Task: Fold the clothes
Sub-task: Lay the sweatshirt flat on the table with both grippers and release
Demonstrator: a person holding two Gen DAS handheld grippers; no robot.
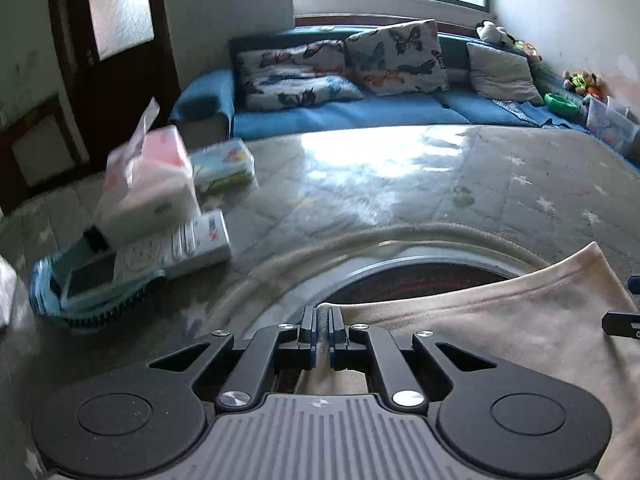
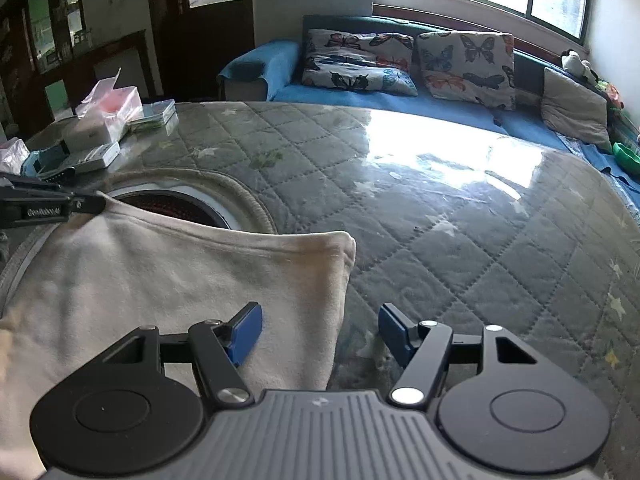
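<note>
A: Left claw first. Its jaws are all but closed, and the far left corner of the cream cloth runs in between the pads, so I note it as gripping the cloth at that corner. The right-hand view agrees: the left claw's tip sits on the corner.

B: And the right claw?

A: Jaws wide apart, holding nothing. One blue pad hangs over the cloth, the other over the bare quilted table cover, so the cloth's right edge runs between them, not yet pinched.

B: Where is the cloth overall?

A: Flat on the table, near side, its far hem lying across the round red-and-black opening in the cover. The far right corner rounds over, looks doubled already.

B: Advice for the step?

A: My judgement: the right claw should close on the edge at a point matching the left grip, taking every layer. Then lift both together, level, so the hem stays taut and does not sag into the opening.

B: Hazards?

A: The tissue box and remote sit left, well apart from the cloth. Keep the sweep away from them.
</note>
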